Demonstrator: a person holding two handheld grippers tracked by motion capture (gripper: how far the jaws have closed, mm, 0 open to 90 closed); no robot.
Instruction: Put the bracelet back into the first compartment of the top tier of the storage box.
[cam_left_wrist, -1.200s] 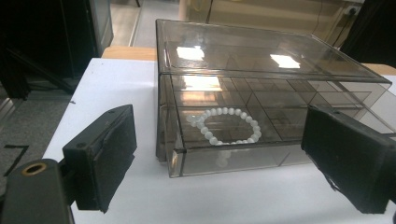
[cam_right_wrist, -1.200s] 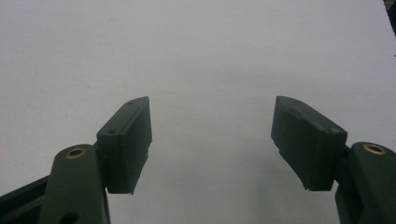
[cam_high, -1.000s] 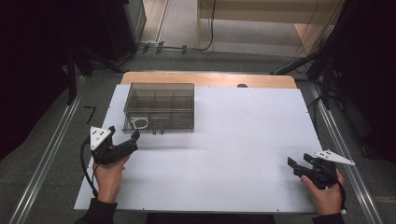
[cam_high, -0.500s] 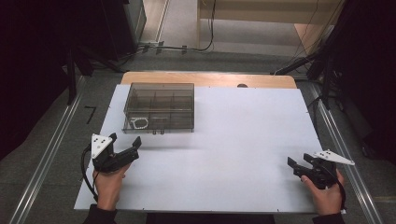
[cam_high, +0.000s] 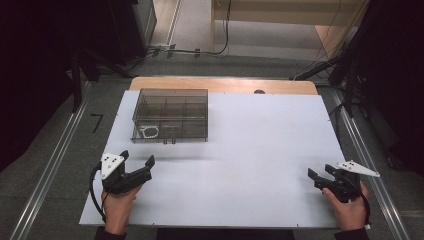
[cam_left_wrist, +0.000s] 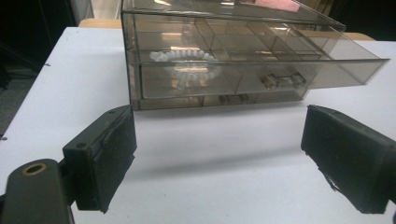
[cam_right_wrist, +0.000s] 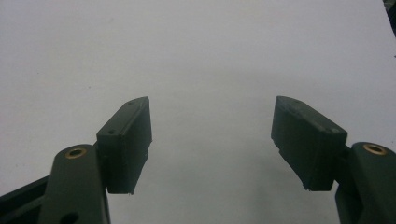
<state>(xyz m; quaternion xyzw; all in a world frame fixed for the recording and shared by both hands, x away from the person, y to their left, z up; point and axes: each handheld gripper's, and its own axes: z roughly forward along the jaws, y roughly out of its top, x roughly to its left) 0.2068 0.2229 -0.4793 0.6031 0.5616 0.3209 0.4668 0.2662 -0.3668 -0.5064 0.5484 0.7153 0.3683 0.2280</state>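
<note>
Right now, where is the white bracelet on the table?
The white bracelet lies inside the clear compartment box, in its front-left compartment, at the far left of the table in the high view, ahead of the left gripper.

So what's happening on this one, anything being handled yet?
Not yet. A person holds a tool in each hand over a white table. The left tool is open and empty, facing a closed clear compartment box with a white bracelet inside. The right tool is open over bare table.
</note>
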